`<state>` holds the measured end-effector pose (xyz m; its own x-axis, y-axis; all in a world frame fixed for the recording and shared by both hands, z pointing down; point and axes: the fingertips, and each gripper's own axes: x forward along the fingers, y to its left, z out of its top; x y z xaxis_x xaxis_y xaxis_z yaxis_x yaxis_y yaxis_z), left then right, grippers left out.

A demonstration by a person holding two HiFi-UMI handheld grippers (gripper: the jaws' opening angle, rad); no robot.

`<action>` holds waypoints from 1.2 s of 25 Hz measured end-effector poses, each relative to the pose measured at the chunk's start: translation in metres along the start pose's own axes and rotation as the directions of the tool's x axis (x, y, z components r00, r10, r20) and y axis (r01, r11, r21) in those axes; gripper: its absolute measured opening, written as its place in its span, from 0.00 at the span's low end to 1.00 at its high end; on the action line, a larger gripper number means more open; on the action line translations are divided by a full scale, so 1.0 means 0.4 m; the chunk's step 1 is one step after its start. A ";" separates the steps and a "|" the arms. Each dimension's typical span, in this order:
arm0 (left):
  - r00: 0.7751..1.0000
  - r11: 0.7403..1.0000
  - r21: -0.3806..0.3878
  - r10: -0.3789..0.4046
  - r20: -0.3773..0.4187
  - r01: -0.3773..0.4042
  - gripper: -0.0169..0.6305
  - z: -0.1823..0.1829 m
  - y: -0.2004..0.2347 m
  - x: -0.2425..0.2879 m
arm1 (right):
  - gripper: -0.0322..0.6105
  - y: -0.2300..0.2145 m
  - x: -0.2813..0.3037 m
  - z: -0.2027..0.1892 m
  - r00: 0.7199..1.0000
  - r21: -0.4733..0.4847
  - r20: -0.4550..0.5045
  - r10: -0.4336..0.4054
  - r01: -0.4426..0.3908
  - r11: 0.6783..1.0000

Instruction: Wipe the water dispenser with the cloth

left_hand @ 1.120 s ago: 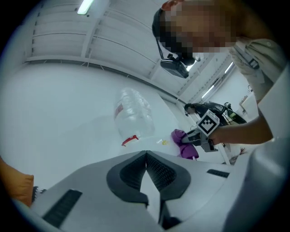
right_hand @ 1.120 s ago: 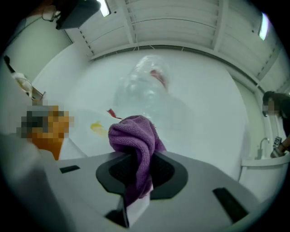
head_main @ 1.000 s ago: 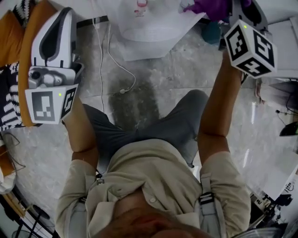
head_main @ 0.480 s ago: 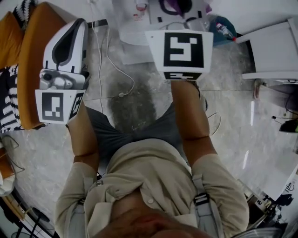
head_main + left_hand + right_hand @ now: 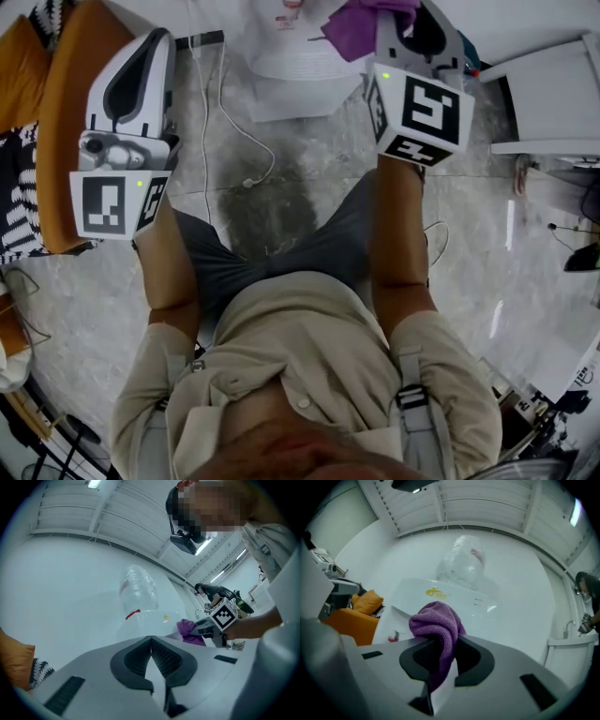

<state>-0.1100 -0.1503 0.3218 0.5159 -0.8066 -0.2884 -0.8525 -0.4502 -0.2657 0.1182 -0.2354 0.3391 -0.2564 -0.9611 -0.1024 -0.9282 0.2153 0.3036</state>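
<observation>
Shifted rightward, right gripper clamps purple cloth by water dispenser.

Two claws; one cloth; one water dispenser.

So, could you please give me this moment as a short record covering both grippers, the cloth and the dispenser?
water dispenser: white, clear bottle on top
left gripper: jaws together, empty, off to the water dispenser's left
right gripper: shut on the cloth
cloth: purple, bunched, poking out past the jaws
cloth position: at the water dispenser's top; contact unclear
</observation>
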 end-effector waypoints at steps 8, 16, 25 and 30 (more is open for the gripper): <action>0.997 0.997 -0.068 -0.032 -0.070 0.027 0.05 -0.139 -0.023 0.031 | 0.17 -0.092 -0.046 -0.227 0.982 0.277 -0.080 -0.169 0.185 0.943; 0.985 0.990 -0.132 -0.067 -0.161 0.046 0.05 -0.290 -0.055 0.044 | 0.17 0.321 0.085 -0.354 0.971 0.380 -0.174 0.162 -0.086 0.921; 0.984 0.990 -0.141 -0.026 -0.175 0.001 0.05 -0.317 -0.001 0.031 | 0.17 0.319 0.117 -0.371 0.961 0.310 -0.190 0.199 -0.134 0.941; 0.980 0.988 -0.153 -0.058 -0.190 0.029 0.05 -0.345 -0.030 0.049 | 0.17 0.065 0.066 -0.501 0.950 0.301 -0.312 -0.008 0.107 0.948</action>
<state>-0.1012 -0.2136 0.4464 0.5388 -0.8373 -0.0927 -0.8403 -0.5262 -0.1303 0.1414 -0.2898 0.5340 -0.1521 -0.9688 0.1958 -0.9881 0.1534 -0.0086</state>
